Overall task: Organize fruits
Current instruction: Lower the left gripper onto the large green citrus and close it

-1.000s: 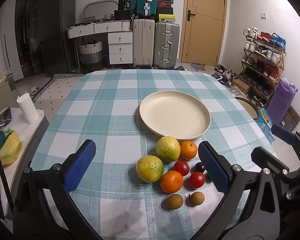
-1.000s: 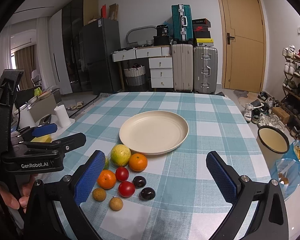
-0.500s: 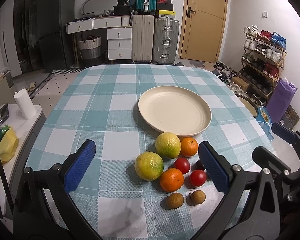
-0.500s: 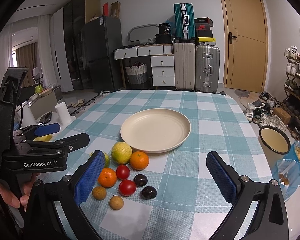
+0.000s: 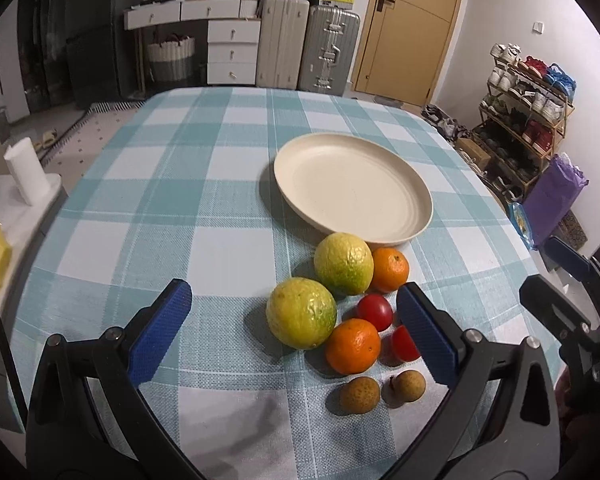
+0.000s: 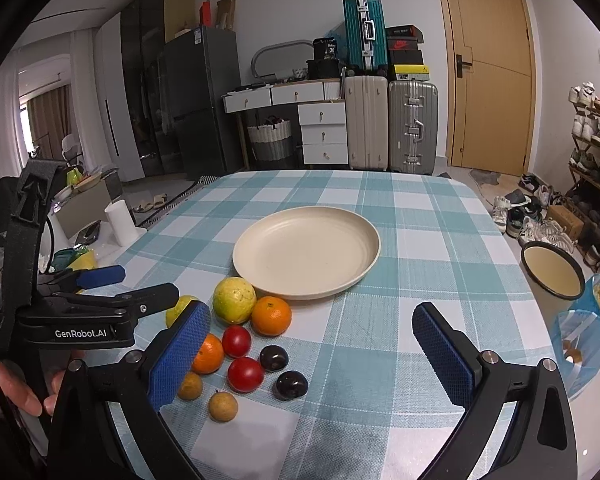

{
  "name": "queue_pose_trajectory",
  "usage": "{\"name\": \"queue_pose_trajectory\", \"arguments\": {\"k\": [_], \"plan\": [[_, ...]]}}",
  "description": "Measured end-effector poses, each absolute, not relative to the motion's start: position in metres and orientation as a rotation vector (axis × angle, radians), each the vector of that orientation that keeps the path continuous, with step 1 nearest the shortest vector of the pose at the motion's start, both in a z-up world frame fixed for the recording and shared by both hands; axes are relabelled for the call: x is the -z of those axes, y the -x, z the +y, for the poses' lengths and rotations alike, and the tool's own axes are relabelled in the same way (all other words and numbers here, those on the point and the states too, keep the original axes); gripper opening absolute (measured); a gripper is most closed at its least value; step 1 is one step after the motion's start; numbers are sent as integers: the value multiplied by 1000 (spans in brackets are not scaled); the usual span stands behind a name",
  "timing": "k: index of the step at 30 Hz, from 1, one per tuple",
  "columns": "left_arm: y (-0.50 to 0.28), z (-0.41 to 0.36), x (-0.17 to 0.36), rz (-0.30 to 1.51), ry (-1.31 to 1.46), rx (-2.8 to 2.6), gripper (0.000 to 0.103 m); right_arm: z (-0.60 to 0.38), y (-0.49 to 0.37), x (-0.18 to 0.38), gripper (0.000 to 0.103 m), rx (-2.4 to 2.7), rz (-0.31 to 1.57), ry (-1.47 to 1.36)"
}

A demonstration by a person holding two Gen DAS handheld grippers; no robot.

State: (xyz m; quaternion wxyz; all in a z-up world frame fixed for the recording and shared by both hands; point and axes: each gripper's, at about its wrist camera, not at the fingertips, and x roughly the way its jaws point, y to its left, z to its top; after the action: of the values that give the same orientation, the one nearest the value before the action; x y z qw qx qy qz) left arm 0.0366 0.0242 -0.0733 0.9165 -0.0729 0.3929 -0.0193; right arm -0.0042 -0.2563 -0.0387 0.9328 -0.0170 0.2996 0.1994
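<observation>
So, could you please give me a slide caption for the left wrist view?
Open left gripper above clustered fruit, nearest a yellow-green citrus, beside an empty cream plate.

wooden door (image 6: 490,68) | suitcases (image 6: 392,124) | white drawers (image 6: 324,130) | shoe rack (image 5: 528,104)

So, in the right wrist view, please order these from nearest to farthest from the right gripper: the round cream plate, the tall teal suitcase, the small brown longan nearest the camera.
1. The small brown longan, just ahead of the right gripper, low and left between its open fingers.
2. The round cream plate, at mid-table, beyond the fruit.
3. The tall teal suitcase, by the far wall, on top of the other cases.
</observation>
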Motion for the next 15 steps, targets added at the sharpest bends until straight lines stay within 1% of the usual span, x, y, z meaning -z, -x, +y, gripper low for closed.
{"name": "queue_pose_trajectory", "arguments": {"k": [7, 11, 12, 15], "plan": [[-48, 30, 93, 853, 182, 90, 101, -254, -8, 51, 103, -406, 645, 36], [-53, 33, 102, 878, 214, 119, 96, -253, -15, 55, 103, -405, 656, 34], [-55, 34, 103, 883, 222, 127, 92, -252, -16, 56, 103, -405, 660, 33], [-60, 37, 109, 904, 254, 161, 87, -251, -21, 60, 103, -406, 672, 33]]}}
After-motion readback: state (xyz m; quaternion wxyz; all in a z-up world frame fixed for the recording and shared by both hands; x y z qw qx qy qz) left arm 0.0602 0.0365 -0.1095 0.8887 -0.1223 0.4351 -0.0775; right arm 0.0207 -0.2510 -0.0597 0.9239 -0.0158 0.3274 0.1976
